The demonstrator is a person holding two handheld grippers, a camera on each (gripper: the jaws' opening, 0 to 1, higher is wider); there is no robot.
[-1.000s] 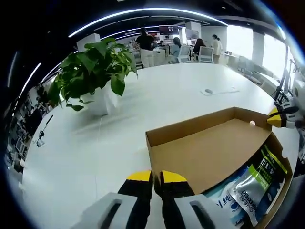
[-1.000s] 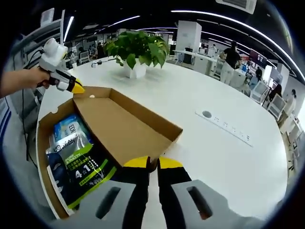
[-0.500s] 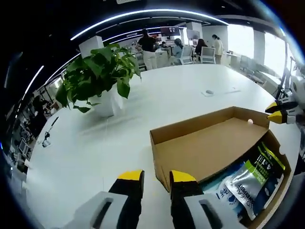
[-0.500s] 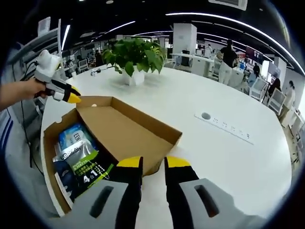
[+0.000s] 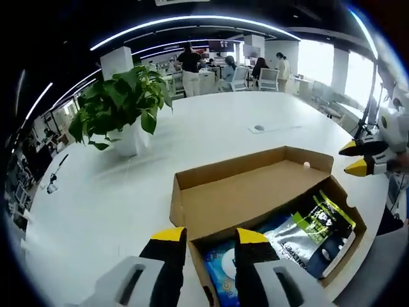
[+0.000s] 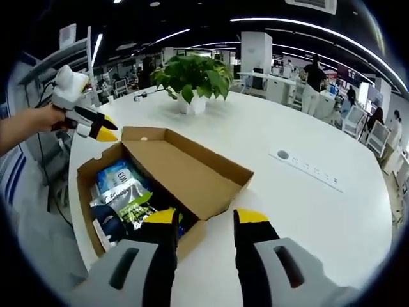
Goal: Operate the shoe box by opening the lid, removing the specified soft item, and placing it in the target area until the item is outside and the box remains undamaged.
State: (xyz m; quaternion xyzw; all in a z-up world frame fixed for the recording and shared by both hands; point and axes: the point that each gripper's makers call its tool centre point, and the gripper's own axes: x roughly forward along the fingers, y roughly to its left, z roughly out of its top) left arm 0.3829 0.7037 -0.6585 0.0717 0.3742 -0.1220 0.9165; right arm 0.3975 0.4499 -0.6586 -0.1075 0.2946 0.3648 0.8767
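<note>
Now that I have let the lid (image 5: pixel 252 192) go, it lies fully back; my left gripper (image 5: pixel 203 235) and right gripper (image 6: pixel 204 217) gape empty, so lifting comes next. At four o'clock sits the soft pack (image 5: pixel 307 227) inside the shoe box (image 5: pixel 348 240).

White table (image 5: pixel 96 204) carries open shoe box (image 5: pixel 255 192) and potted plant (image 5: pixel 121 112).

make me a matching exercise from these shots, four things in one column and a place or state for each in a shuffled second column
Things:
1. lid
2. pouches
3. potted plant
4. right claw

Places or states:
A. lying inside the shoe box
B. standing on the white table beyond the box
C. folded back, open
D. jaws apart, holding nothing

Pairs: 1-C, 2-A, 3-B, 4-D
</note>
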